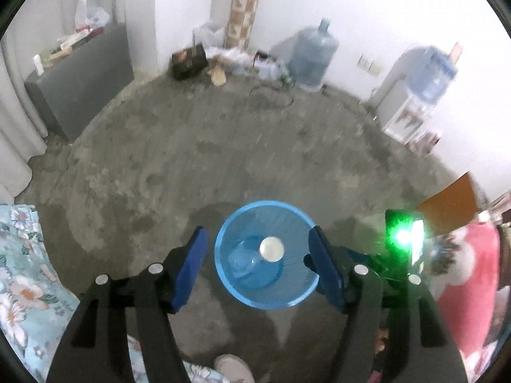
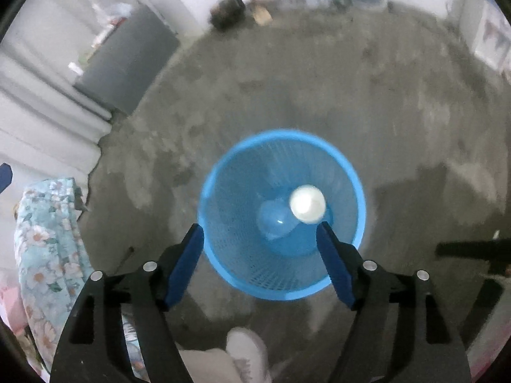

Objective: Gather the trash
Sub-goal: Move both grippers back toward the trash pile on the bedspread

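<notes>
Down on the grey concrete floor (image 2: 287, 73) stands a blue mesh bin (image 2: 348, 175), upright, and both grippers hang over it, pointing steeply down. From the left wrist view, the left gripper (image 1: 257, 263) has its blue pads spread wide, one on either side of the bin (image 1: 230, 239), with nothing between them. The right gripper (image 2: 260, 263) is likewise released, its pads apart and gripping nothing, the bin's mouth showing between them.

Inside the bin lie two things. A clear plastic bottle (image 2: 274, 220) rests on the bottom, and a pale round object (image 2: 307, 203) shows just beside or over it; blur keeps me from telling whether it is touching the bottle or apart. The left view shows the same pair: the bottle (image 1: 242, 258) and the pale round object (image 1: 271, 249), both well within the rim.

Left of the bin, a floral cloth (image 2: 48, 239) drapes over something. A grey cabinet (image 1: 80, 83) stands by the far wall, with a big water jug (image 1: 314, 52) on the floor farther along and a dispenser (image 1: 412, 102) off to the right. The person's shoe (image 2: 246, 351) is planted near the bin, at the lower edge. A green light (image 1: 404, 234) glows on a device at the right of the left view.
</notes>
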`<action>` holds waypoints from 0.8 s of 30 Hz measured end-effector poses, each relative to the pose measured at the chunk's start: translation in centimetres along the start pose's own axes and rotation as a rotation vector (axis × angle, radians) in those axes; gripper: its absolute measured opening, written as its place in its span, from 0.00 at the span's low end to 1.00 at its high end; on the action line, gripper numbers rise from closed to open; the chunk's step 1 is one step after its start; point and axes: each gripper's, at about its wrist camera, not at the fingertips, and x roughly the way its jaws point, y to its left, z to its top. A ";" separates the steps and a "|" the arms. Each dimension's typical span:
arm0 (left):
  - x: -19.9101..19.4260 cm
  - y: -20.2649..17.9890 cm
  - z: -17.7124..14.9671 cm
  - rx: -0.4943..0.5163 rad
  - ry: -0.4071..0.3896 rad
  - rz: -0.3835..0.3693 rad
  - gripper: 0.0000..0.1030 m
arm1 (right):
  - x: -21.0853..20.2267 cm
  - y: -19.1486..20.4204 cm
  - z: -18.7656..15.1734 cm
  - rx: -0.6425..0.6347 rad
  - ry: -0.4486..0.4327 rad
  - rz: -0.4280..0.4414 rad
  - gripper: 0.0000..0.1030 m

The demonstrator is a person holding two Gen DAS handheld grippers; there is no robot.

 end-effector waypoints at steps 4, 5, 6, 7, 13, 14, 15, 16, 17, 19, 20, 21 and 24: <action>-5.8 1.7 -0.6 -0.027 -0.064 -0.043 0.65 | -3.4 2.3 -0.8 -0.047 -0.093 0.015 0.75; -7.6 2.3 -0.9 -0.035 -0.086 -0.049 0.68 | -3.8 2.5 -1.0 -0.059 -0.111 0.012 0.76; -9.2 2.7 -1.2 -0.044 -0.107 -0.052 0.70 | -4.7 2.3 -1.4 -0.069 -0.124 0.006 0.77; -11.2 3.5 -1.6 -0.058 -0.134 -0.061 0.72 | -5.5 2.7 -1.7 -0.082 -0.140 -0.003 0.79; -20.9 7.8 -4.6 -0.143 -0.234 -0.091 0.81 | -10.6 7.4 -3.9 -0.229 -0.258 -0.042 0.89; -22.9 8.9 -5.4 -0.161 -0.252 -0.084 0.82 | -10.7 8.0 -3.9 -0.249 -0.282 -0.048 0.92; -24.6 9.8 -6.1 -0.174 -0.268 -0.071 0.82 | -11.9 9.1 -4.3 -0.277 -0.317 -0.056 0.92; -26.5 10.8 -7.0 -0.187 -0.287 -0.051 0.85 | -12.8 10.0 -4.6 -0.305 -0.348 -0.060 0.92; -27.9 11.7 -7.9 -0.202 -0.308 -0.032 0.87 | -13.4 10.9 -4.9 -0.328 -0.369 -0.062 0.92; -31.1 13.2 -9.7 -0.238 -0.361 0.007 0.91 | -14.6 12.7 -5.7 -0.381 -0.411 -0.059 0.92; -33.1 14.3 -10.9 -0.261 -0.394 0.037 0.92 | -15.3 14.0 -6.1 -0.407 -0.432 -0.069 0.92; -34.7 15.3 -11.8 -0.279 -0.422 0.061 0.92 | -15.9 15.1 -6.6 -0.429 -0.450 -0.076 0.92; -38.3 18.0 -14.4 -0.321 -0.488 0.104 0.92 | -16.9 18.2 -7.7 -0.506 -0.499 -0.041 0.92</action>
